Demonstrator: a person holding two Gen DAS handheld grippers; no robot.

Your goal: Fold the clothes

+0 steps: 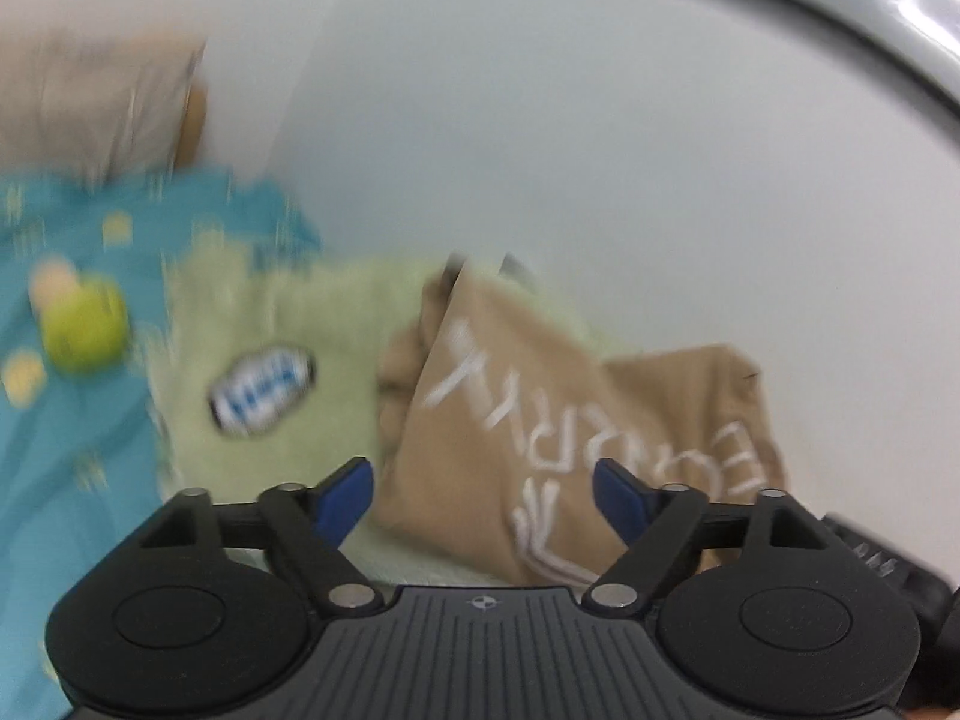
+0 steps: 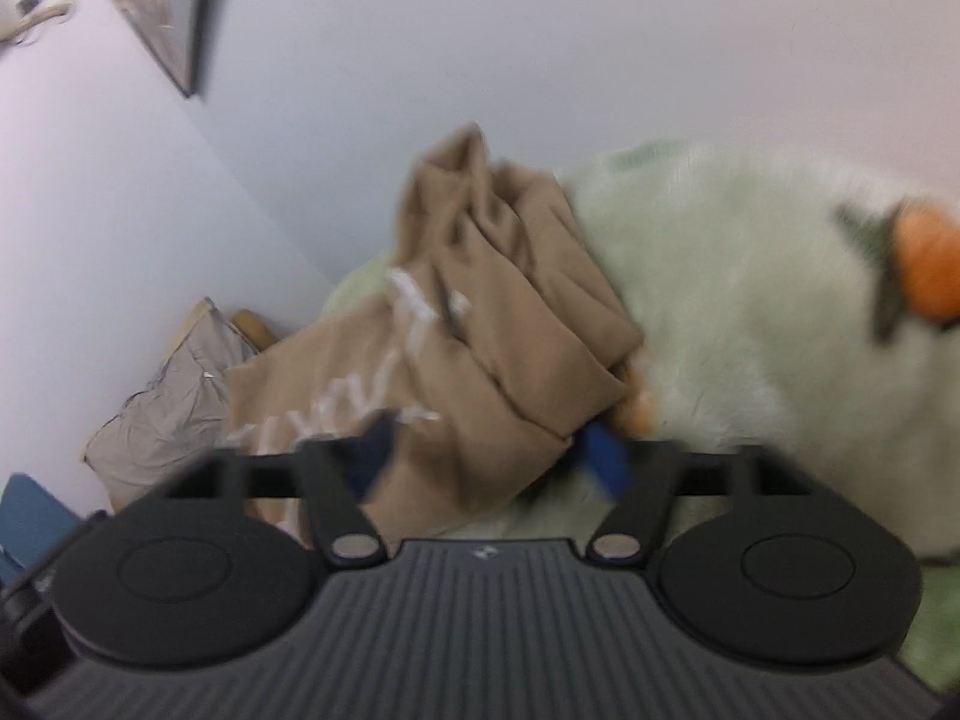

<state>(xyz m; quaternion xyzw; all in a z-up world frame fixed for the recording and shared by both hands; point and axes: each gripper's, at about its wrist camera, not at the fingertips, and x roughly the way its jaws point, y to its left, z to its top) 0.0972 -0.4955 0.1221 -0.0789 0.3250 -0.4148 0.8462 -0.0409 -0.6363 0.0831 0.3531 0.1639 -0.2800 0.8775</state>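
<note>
The left gripper (image 1: 483,495) is being held with its jaws spread wide, and nothing is being pressed between the blue pads (image 1: 345,495); the tan garment (image 1: 540,420) with white lettering is being seen through the gap, crumpled just beyond the fingertips. The right gripper (image 2: 486,459) is likewise being held wide apart, with a fold of the same tan garment (image 2: 480,324) lying between its blue pads (image 2: 603,456); whether either pad is touching the cloth cannot be told through the blur. The garment is being left in a bunched heap, its folds rising to a peak in the right wrist view, and it is resting on a pale green fluffy blanket (image 2: 750,312) that is spread under and beside it. On that blanket, in the left wrist view, a blue and white oval patch (image 1: 261,393) is being shown, and well to the right in the right wrist view an orange shape with dark leaves (image 2: 918,258) is being seen. A teal patterned cloth (image 1: 78,312) is lying beside the blanket at the left, and a grey pillow (image 2: 174,402) is sitting against the white wall (image 2: 540,60) behind the heap.
</note>
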